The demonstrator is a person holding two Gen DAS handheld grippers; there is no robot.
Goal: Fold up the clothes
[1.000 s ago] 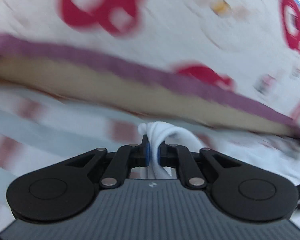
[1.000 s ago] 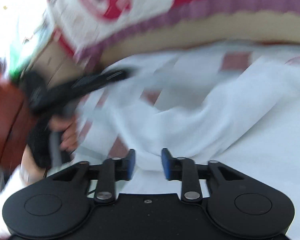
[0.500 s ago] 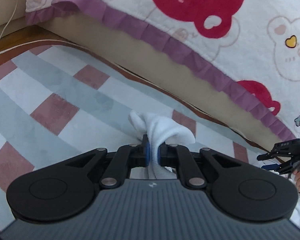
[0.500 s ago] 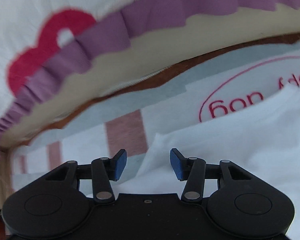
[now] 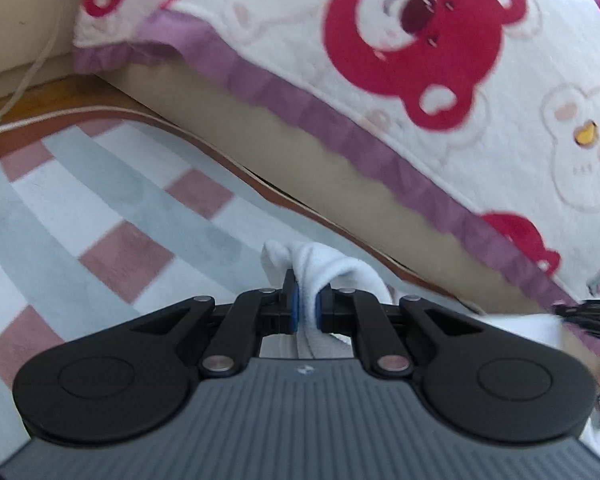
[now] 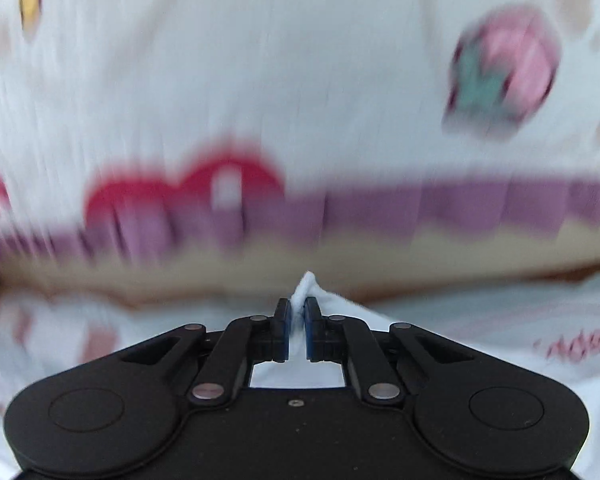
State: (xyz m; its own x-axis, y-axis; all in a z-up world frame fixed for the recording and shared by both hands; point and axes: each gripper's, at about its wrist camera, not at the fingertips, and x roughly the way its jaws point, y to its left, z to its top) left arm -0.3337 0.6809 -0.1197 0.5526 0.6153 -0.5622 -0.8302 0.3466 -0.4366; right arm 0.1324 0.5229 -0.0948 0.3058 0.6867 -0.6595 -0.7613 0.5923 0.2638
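My left gripper [image 5: 306, 306] is shut on a bunched fold of a white garment [image 5: 324, 264], which pokes up between the blue pads and droops to the right. In the right wrist view my right gripper [image 6: 297, 312] is shut on a thin pinch of the same white garment [image 6: 440, 320]. That cloth spreads to the right, with red lettering [image 6: 572, 346] on it. At the right edge of the left wrist view the other gripper's black body [image 5: 592, 318] shows, with a hand below it. This right view is motion-blurred.
A checked rug [image 5: 100, 216] in white, grey-blue and dusty pink covers the floor. Behind it stands a bed with a beige base [image 5: 340, 184] and a white bear-print cover [image 5: 420, 40] edged in purple frill. A cord [image 5: 32, 72] hangs at the far left.
My right gripper went from open over the garment to shut on a pinch of it. The left gripper kept its hold while its view swung slightly along the bed.
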